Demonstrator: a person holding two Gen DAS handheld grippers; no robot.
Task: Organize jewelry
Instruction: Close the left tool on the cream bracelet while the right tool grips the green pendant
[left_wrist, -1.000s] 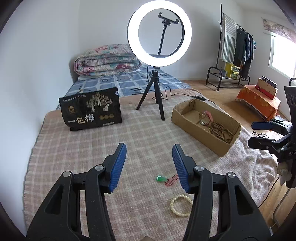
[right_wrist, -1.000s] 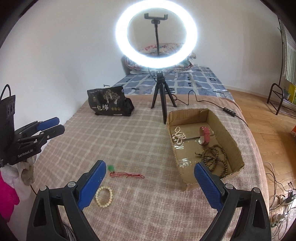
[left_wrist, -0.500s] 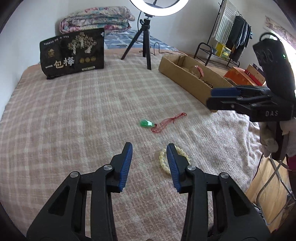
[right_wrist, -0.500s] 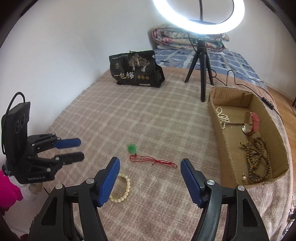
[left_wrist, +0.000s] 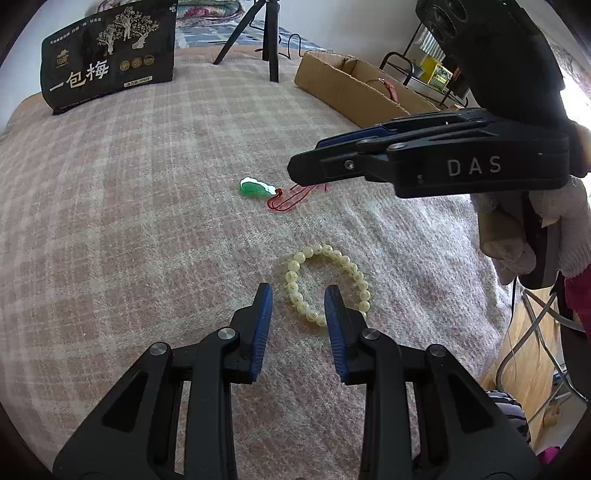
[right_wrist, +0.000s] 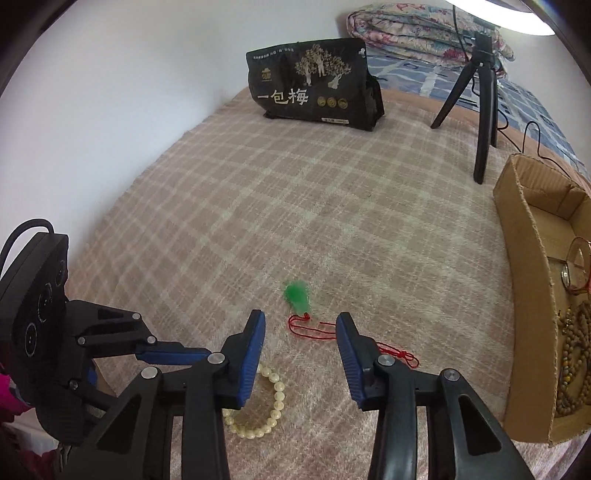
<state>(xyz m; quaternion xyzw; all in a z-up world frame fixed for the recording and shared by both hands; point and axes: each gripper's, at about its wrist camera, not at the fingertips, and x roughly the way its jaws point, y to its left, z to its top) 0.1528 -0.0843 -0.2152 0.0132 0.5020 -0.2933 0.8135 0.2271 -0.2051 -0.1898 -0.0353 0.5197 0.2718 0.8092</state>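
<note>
Two grippers hang low over a checked blanket (right_wrist: 332, 206) spread on a bed, both tilted down at jewelry lying near its front edge. Left gripper (left_wrist: 298, 301): blue pads straddle the near side of a cream bead bracelet (left_wrist: 327, 282), which lies flat on the blanket; the jaws have just been closing, a gap remains on both sides, and the pads do not yet press the beads, so nothing is grasped. Right gripper (right_wrist: 300, 328): jaws have likewise just been closing and stand apart over the red cord (right_wrist: 314, 330) of a green pendant (right_wrist: 297, 297); part of the cord lies between the pads, unpinched, and the rest trails under the right finger toward a cardboard box (right_wrist: 524, 266). The pendant lies just beyond the fingertips, blurred in the right wrist view. Bracelet and pendant lie near each other but apart, the bracelet closer to the front edge. The box sits at the blanket's right edge and holds brown prayer beads (right_wrist: 576, 362) and a ringed item too cropped to identify. Toward the far edge stand a black bag (right_wrist: 314, 85) with printed characters and a black tripod (right_wrist: 480, 92). A gloved hand (left_wrist: 532, 221) carries the right gripper, seen from the left wrist view.
</note>
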